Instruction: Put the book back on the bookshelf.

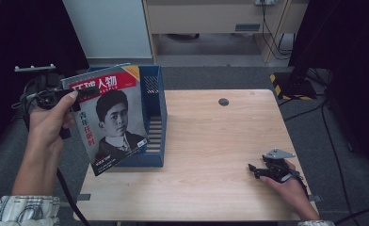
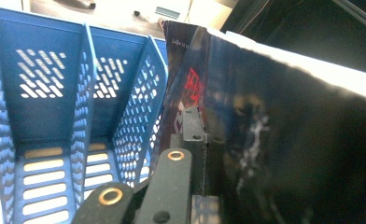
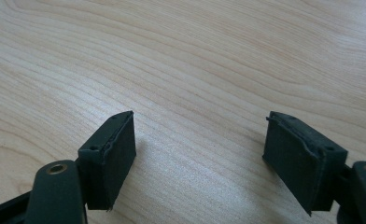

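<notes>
A magazine point(image 1: 111, 117) with a red title band and a portrait cover hangs tilted at the table's left edge, in front of a blue slotted file rack point(image 1: 154, 117). My left gripper point(image 1: 81, 94) is shut on the magazine's upper left edge. In the left gripper view the glossy dark cover point(image 2: 274, 140) is pinched by the jaws, with the blue rack's point(image 2: 55, 116) compartments to the left. My right gripper point(image 1: 254, 170) rests low on the wooden table point(image 1: 211, 141) at the front right. Its pads point(image 3: 109, 154) stand wide apart over bare wood, open with nothing between them.
The blue rack stands at the table's left side with several upright dividers. A dark round cable hole point(image 1: 223, 101) sits near the table's far edge. Cables and a black stand point(image 1: 293, 82) lie on the floor beyond the right side.
</notes>
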`<state>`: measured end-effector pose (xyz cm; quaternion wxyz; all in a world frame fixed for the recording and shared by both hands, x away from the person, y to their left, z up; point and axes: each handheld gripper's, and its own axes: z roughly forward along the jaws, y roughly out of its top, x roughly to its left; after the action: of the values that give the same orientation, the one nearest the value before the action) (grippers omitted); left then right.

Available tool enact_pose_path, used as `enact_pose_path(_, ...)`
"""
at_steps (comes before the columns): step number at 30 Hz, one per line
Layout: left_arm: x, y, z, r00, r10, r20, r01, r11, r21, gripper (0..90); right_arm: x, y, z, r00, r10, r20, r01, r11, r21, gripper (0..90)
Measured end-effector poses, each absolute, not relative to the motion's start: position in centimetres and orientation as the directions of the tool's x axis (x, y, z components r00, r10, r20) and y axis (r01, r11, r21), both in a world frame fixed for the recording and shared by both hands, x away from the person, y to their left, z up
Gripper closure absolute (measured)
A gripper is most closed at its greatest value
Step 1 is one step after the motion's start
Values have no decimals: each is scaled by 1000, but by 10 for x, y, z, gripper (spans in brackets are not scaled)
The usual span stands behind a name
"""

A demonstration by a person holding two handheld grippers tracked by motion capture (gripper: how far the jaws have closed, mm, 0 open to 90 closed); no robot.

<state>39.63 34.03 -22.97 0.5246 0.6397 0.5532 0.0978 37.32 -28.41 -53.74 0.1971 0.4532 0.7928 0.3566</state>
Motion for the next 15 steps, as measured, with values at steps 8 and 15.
enact_pose_path(8, 393, 349, -226, 355, 819, -450, 600, 170, 782, 862, 373, -284, -537, -511, 860, 11, 578, 334, 744, 253)
enact_pose_path(15, 392, 354, -221, 344, 830, -439, 591, 171, 788, 862, 373, -284, -537, -512, 859, 9, 576, 335, 745, 253)
